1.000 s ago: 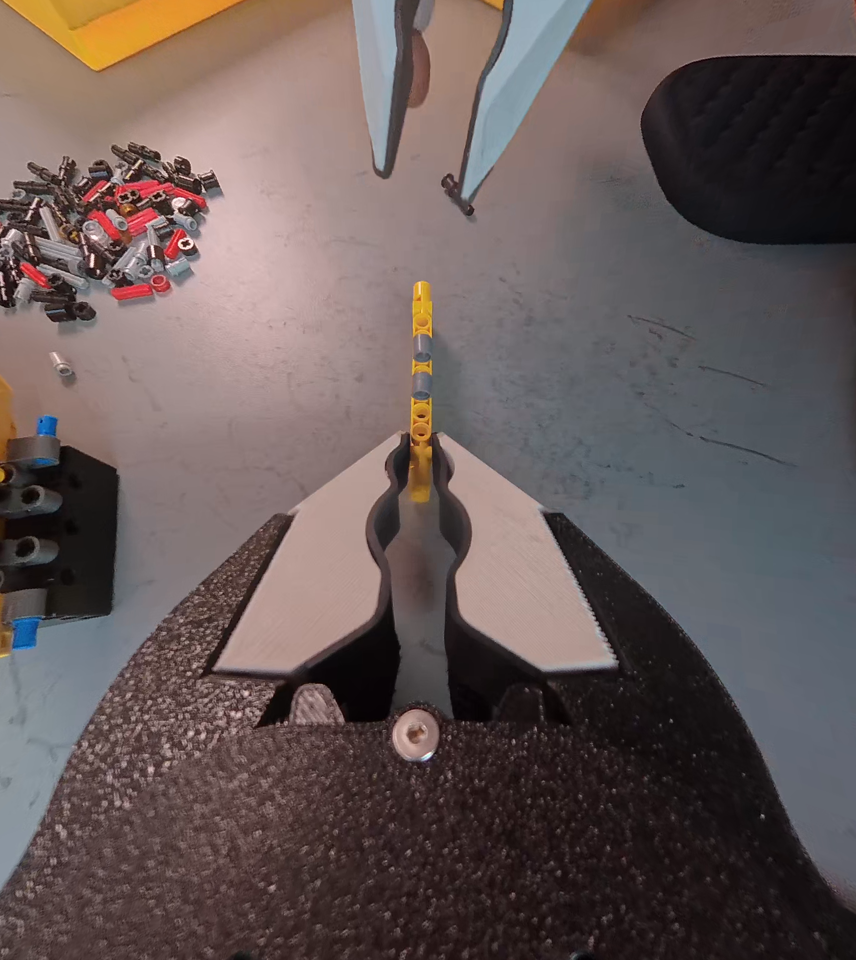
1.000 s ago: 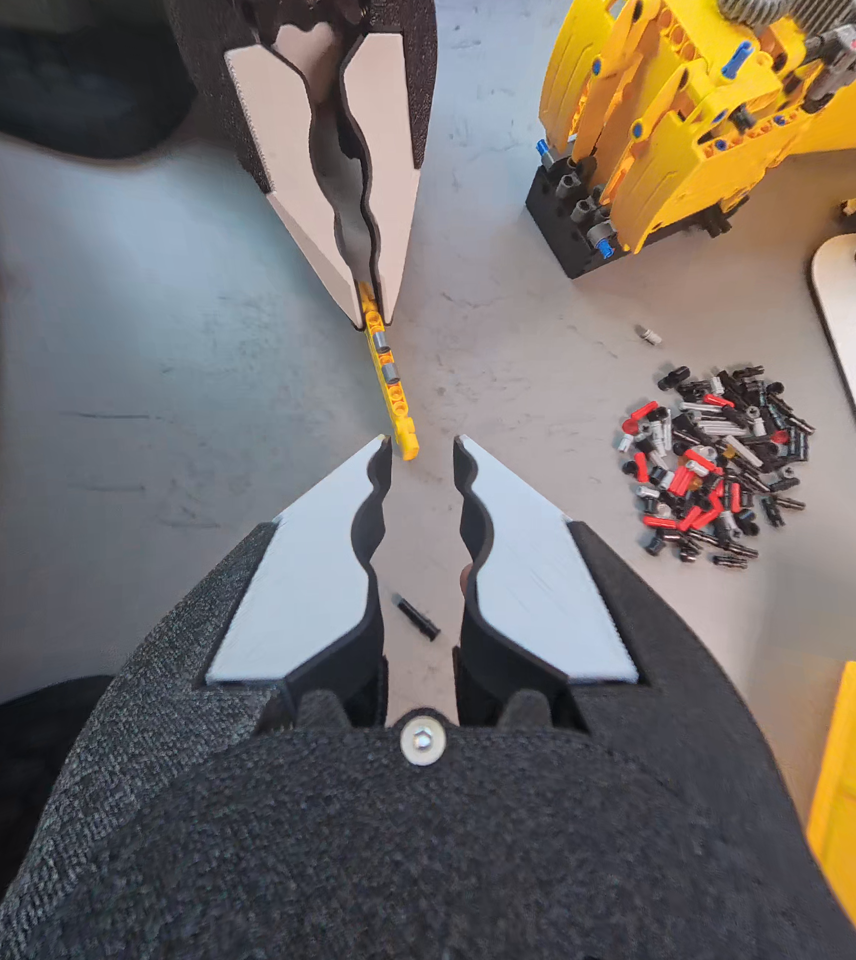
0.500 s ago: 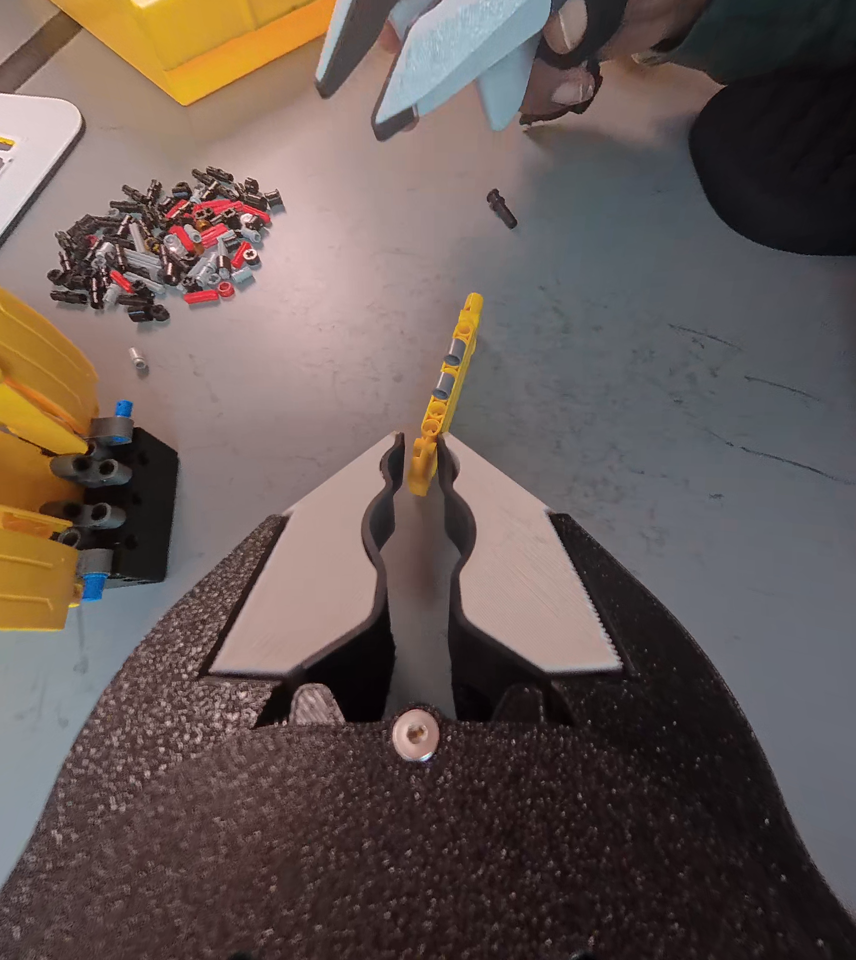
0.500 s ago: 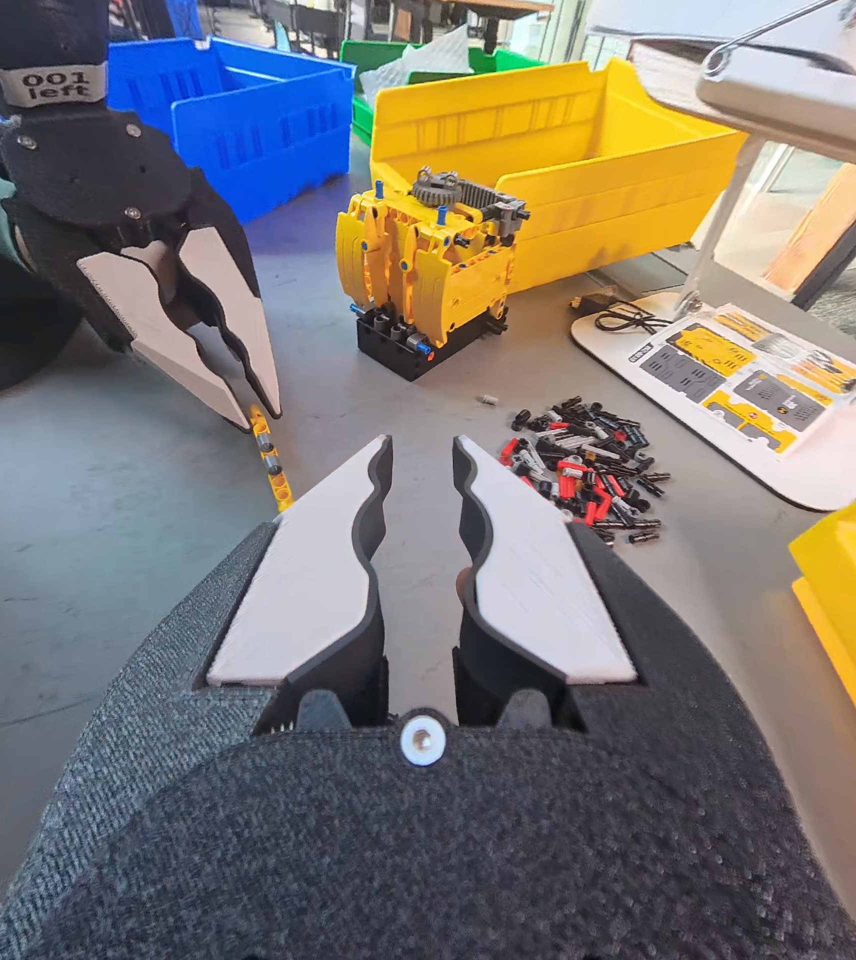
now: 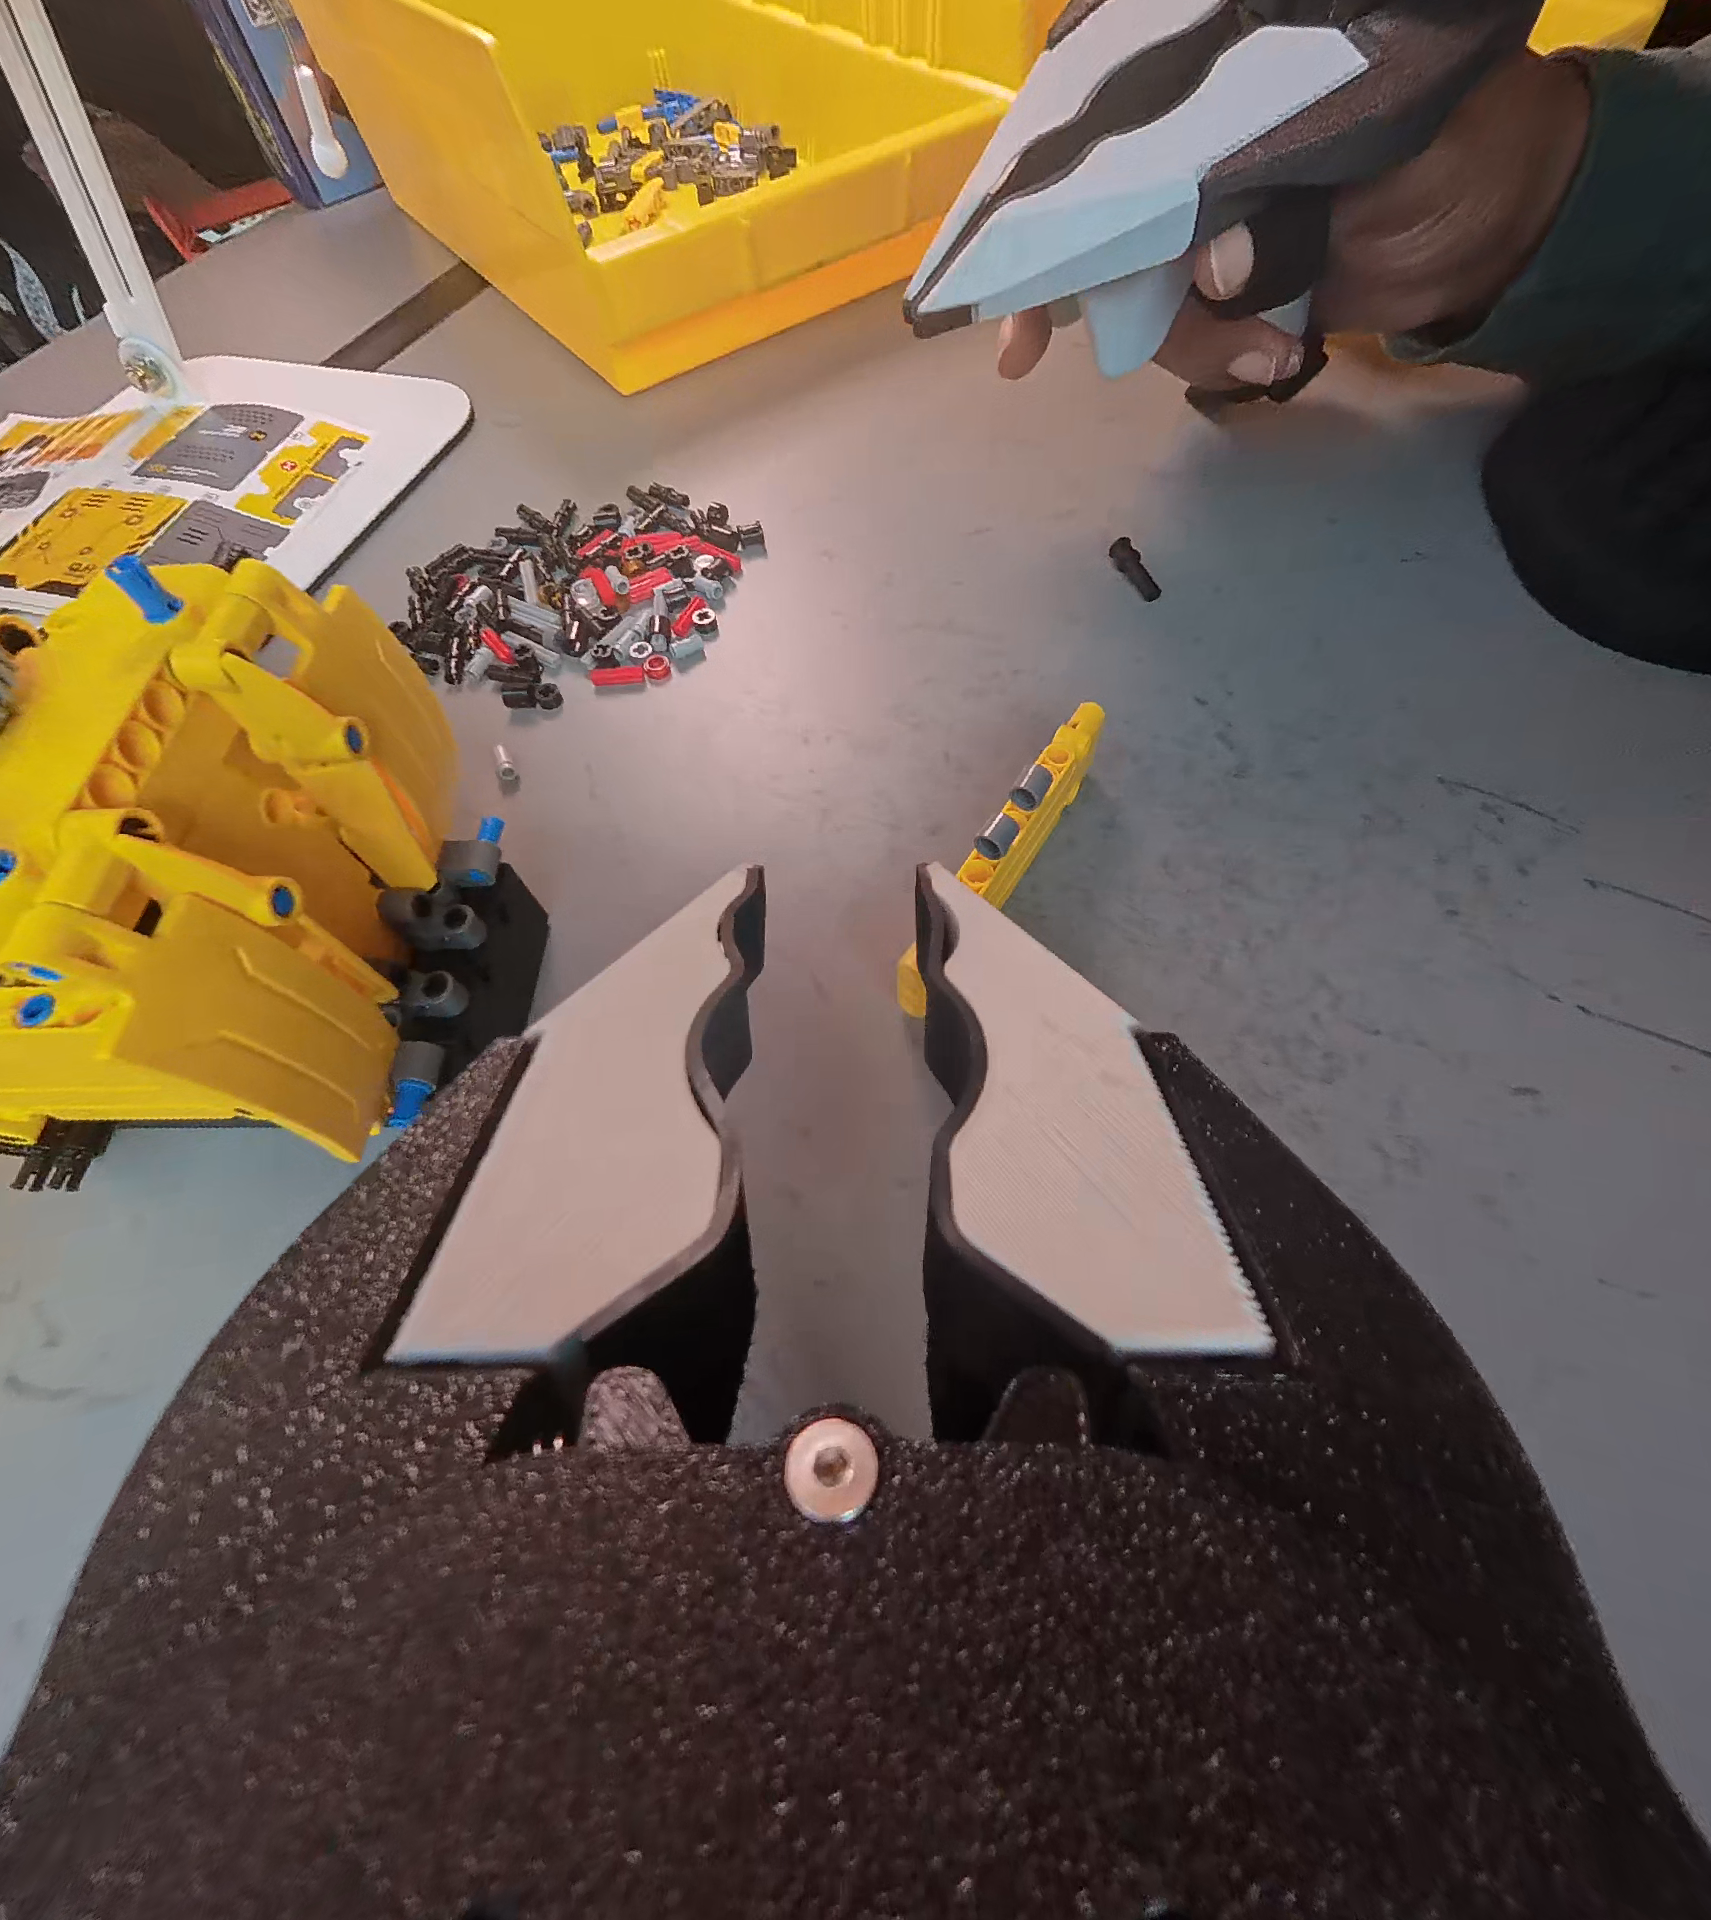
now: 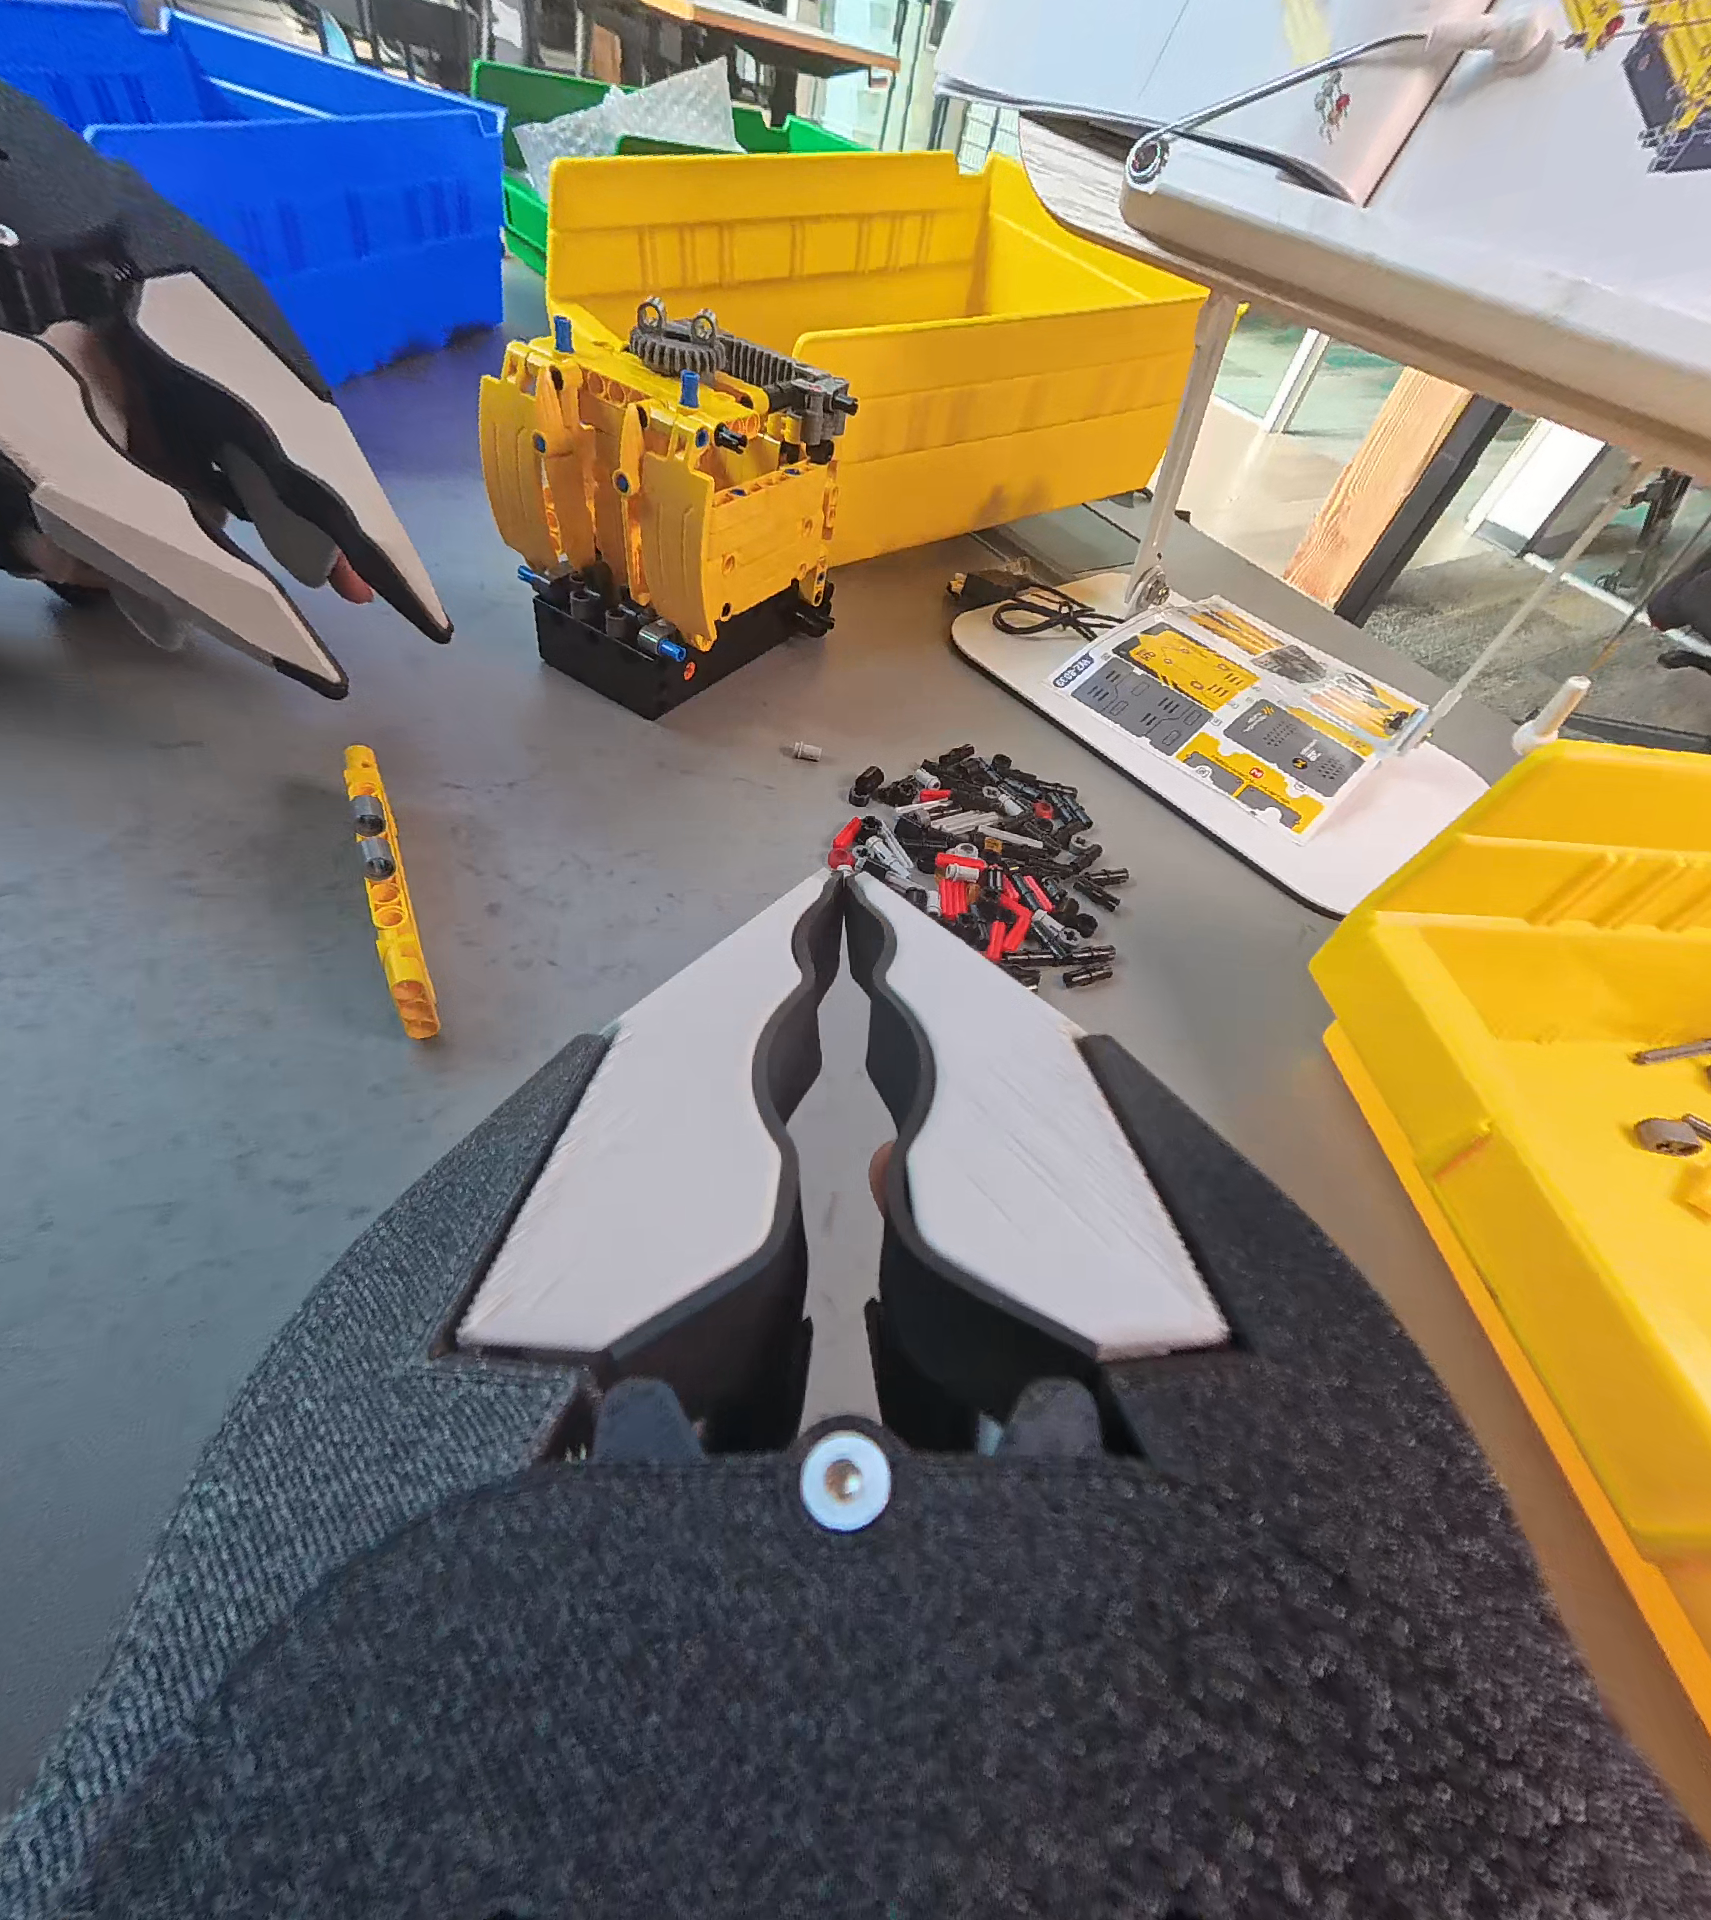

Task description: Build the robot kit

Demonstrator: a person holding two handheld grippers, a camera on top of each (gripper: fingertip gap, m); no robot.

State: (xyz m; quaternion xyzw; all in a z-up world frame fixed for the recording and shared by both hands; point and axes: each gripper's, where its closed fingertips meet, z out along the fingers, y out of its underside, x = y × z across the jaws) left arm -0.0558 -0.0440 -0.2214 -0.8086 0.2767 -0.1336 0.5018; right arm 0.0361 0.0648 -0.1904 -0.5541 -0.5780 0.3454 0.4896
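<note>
A grey counter (image 5: 1350, 1039) holds toy building parts, and a long yellow beam (image 6: 390, 891) with two grey sleeves lies flat on it. Places here are given relative to that beam.

The left gripper (image 5: 838, 904) hovers just above the counter with its fingers spread apart and nothing between them. The near end of the beam shows beside the right-hand finger (image 5: 1048, 1122), partly hidden behind it; I cannot tell whether they touch.

The right gripper (image 6: 843, 896) is held in a person's hand (image 5: 1350, 229), raised well beyond the beam's far end. Its fingers are pressed together at the tips, and nothing is visible between them.

A small black pin (image 5: 1133, 567) lies alone beyond the beam's far end. To the beam's left sits a loose pile of black, red and grey pins (image 5: 581, 597). Nearer and further left stands a yellow model (image 5: 165, 852) on a black base. Beyond the pile is a yellow bin (image 5: 726, 260) of parts and a printed instruction sheet (image 5: 124, 488).
</note>
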